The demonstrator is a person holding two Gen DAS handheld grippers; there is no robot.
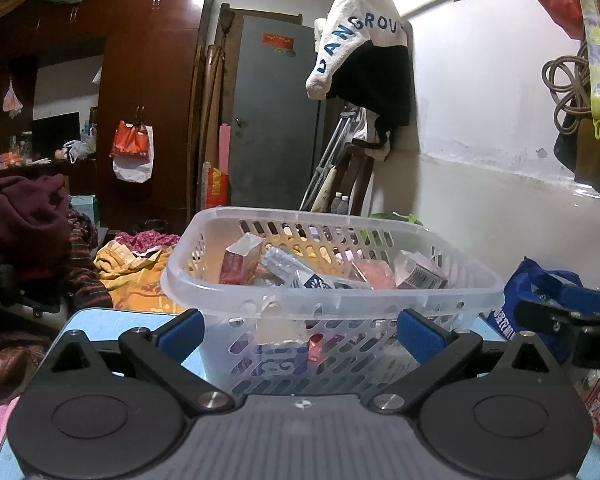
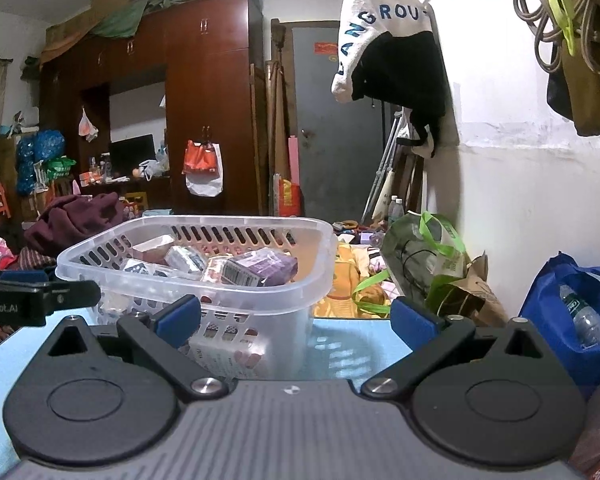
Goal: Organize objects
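Several small boxes and packets already lie heaped in the clear plastic basket, which stands on the light-blue desk toward its far edge, and no loose item shows on the bare desk around it, so I judge the sorting largely done. Both my left gripper and my right gripper have their fingers spread wide and hold nothing. Only the left view looks straight into the basket at the red carton; only the right view shows the green bag beyond the desk's far edge.
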